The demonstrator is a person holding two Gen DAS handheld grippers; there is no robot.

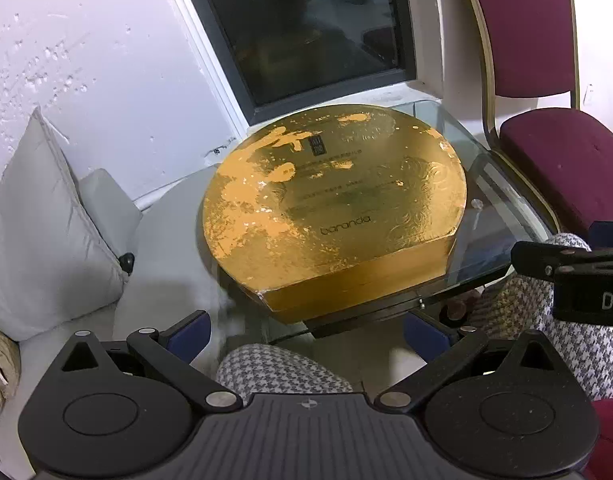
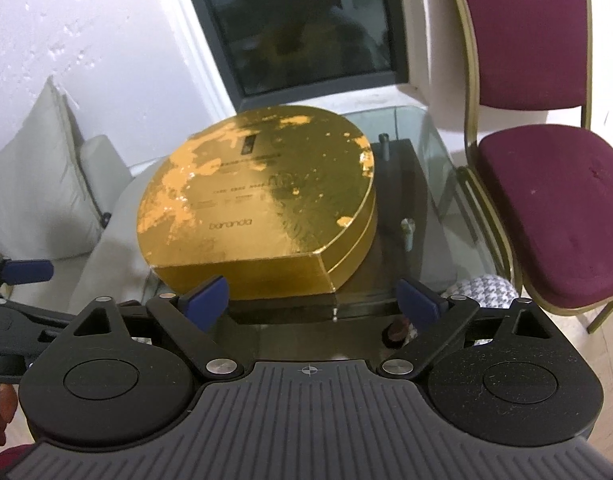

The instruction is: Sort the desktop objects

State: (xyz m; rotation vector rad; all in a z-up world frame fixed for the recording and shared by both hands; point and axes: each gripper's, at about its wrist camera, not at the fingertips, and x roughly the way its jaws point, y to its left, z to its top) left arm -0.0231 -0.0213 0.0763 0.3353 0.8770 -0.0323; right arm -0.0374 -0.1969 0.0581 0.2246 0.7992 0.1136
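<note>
Gold fills the middle of both my wrist views: a big round box (image 1: 330,208) with one flat side, its lid scuffed to orange patches and printed with the word "baranda". It sits on a glass table (image 1: 490,208), flat side turned toward my cameras. Next in size, a maroon chair (image 2: 546,184) with a gilt frame stands at the right of the frame, just beside the table. A grey pillow (image 1: 34,232) leans at the left, against a white wall (image 1: 86,60), and a dark window (image 1: 306,28) takes the upper centre. Houndstooth cloth (image 1: 282,368) shows low in the left view, under the glass edge.

My left gripper (image 1: 306,336) has its blue fingers spread wide with nothing between them, low in the frame and short of the box. My right gripper (image 2: 312,298) also stands wide open, its blue fingertips (image 2: 208,294) close before the flat side of the box, not pressing on it.
</note>
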